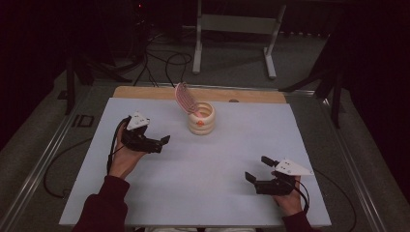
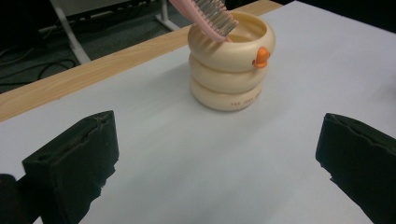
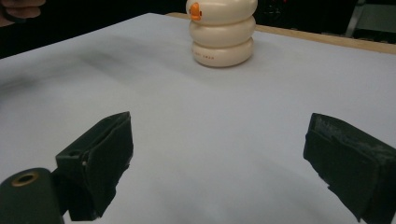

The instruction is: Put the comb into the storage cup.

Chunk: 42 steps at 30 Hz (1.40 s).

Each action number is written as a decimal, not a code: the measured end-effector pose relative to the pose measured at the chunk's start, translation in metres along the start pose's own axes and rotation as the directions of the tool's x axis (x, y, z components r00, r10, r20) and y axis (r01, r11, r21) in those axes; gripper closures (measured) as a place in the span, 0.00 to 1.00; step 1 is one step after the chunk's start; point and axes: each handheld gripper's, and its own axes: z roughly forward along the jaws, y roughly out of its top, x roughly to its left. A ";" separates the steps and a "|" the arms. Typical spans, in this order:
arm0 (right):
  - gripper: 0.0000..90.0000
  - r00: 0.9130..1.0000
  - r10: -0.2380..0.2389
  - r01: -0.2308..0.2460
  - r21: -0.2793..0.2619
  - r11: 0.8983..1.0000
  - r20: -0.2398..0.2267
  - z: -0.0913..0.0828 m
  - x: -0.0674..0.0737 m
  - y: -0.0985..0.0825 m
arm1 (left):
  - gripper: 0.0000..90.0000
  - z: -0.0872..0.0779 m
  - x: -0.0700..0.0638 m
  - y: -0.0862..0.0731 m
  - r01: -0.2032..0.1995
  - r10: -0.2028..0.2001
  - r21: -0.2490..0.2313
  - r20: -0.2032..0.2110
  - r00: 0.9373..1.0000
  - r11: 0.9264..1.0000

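Overhead, the cup (image 1: 202, 118) stands just above the frame's centre on the white sheet (image 1: 203, 164), with a pink comb (image 1: 185, 96) leaning out of it to the upper left. Left gripper (image 1: 164, 143) sits left of centre, jaws apart and empty, near the cup. Right gripper (image 1: 256, 169) lies at lower right, also spread and empty, well apart from it.

Left gripper view: cup (image 2: 231, 63) upper centre, comb (image 2: 210, 16) tilted into its mouth, orange knob (image 2: 262, 57) on its side.

Right gripper view: cup (image 3: 222, 32) at top centre, far beyond the parted jaws.
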 end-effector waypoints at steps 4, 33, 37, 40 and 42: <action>0.09 1.000 0.001 -0.001 0.001 1.000 -0.001 0.000 0.000 0.000 | 0.00 -0.007 -0.002 -0.008 0.001 -0.001 -0.005 -0.002 1.000 1.000; 0.09 1.000 -0.005 0.005 -0.004 1.000 -0.001 0.001 0.002 0.000 | 0.00 -0.041 -0.020 -0.069 0.009 -0.012 -0.087 -0.036 0.999 0.996; 0.09 1.000 -0.005 0.005 -0.001 1.000 0.000 0.001 0.002 0.000 | 0.00 -0.044 -0.020 -0.076 0.024 -0.027 -0.097 -0.038 0.999 0.995; 0.09 1.000 -0.004 0.004 -0.001 1.000 -0.002 0.001 0.002 0.000 | 0.00 -0.046 -0.021 -0.081 0.025 -0.029 -0.100 -0.045 0.999 0.995; 0.09 1.000 -0.005 0.005 -0.001 1.000 0.000 0.001 0.002 0.000 | 0.00 -0.046 -0.022 -0.082 0.026 -0.030 -0.101 -0.046 0.998 0.995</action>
